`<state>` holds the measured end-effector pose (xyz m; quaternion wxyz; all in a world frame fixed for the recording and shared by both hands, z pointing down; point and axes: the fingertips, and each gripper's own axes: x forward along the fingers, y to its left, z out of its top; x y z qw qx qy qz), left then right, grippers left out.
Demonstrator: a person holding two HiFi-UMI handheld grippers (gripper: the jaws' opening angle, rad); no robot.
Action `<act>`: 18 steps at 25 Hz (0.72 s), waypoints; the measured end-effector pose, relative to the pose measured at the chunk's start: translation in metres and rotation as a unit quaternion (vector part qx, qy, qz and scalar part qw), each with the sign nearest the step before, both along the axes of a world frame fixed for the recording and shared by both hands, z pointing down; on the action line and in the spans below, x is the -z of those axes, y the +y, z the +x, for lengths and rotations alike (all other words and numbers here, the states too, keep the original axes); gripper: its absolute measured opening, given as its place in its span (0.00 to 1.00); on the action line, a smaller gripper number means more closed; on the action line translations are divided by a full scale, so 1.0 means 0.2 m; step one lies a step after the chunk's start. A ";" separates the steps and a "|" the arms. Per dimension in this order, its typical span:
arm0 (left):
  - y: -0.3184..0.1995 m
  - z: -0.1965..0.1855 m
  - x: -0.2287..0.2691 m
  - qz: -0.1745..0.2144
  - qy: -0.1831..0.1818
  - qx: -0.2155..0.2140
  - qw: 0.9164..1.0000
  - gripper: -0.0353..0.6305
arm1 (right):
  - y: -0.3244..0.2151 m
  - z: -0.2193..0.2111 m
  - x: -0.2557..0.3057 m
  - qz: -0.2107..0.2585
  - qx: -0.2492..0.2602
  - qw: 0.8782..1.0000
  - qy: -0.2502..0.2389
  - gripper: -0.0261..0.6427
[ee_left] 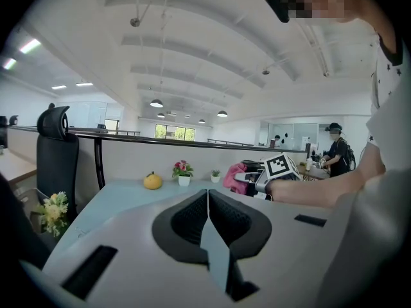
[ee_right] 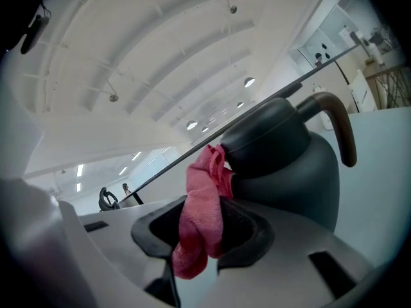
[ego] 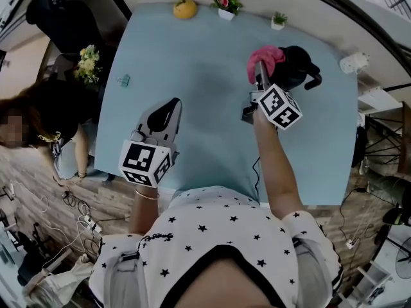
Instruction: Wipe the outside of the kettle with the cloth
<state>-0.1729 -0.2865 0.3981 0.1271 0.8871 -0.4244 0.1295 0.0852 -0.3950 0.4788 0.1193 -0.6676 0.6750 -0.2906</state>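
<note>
Closest thing in the head view is the person's star-print shirt [ego: 212, 233], with the pale blue table [ego: 192, 56] spreading out beyond it. The right gripper [ego: 259, 72] is pushed well forward on a nearly straight right arm [ego: 277, 165]. Its jaws are clamped on a pink cloth [ee_right: 202, 217] that bunches up and flops out of both ends of the pads. The cloth's top end sits right against the dark kettle [ego: 298, 66], up near the top of its body. The kettle stands toward the far right of the table. The cloth looks soft and limp, so I'd guess it only wipes where the jaws actually push it, and a wadded grip like this seems right. The kettle looks rigid with a smooth matte body. It's probably light if empty and might slide or swivel under a sideways rub, so the curved handle [ee_right: 340, 127] is the obvious place to steady it. The left gripper [ego: 171, 108] isn't there, though. It hangs low near the person, well apart from the kettle, pads pressed flat together with nothing between them.
</note>
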 end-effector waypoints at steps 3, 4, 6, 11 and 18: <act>0.00 0.01 -0.01 -0.003 -0.003 -0.001 1.000 0.10 | 0.00 -0.01 -0.03 -0.004 -0.005 1.000 -0.010 0.23; 0.00 0.01 -0.01 -0.004 -0.004 -0.001 1.000 0.10 | 0.01 -0.01 -0.04 -0.008 -0.008 1.000 -0.014 0.23; 0.00 0.01 -0.01 -0.004 -0.005 0.000 1.000 0.10 | 0.02 -0.01 -0.08 -0.017 -0.016 0.999 -0.025 0.23; 0.00 0.00 -0.03 -0.009 -0.010 0.004 1.000 0.10 | 0.03 0.00 -0.17 -0.035 -0.021 0.999 -0.030 0.24; -0.03 -0.01 -0.05 -0.014 -0.010 0.008 1.000 0.10 | 0.06 0.01 -0.30 -0.067 -0.023 0.997 -0.028 0.24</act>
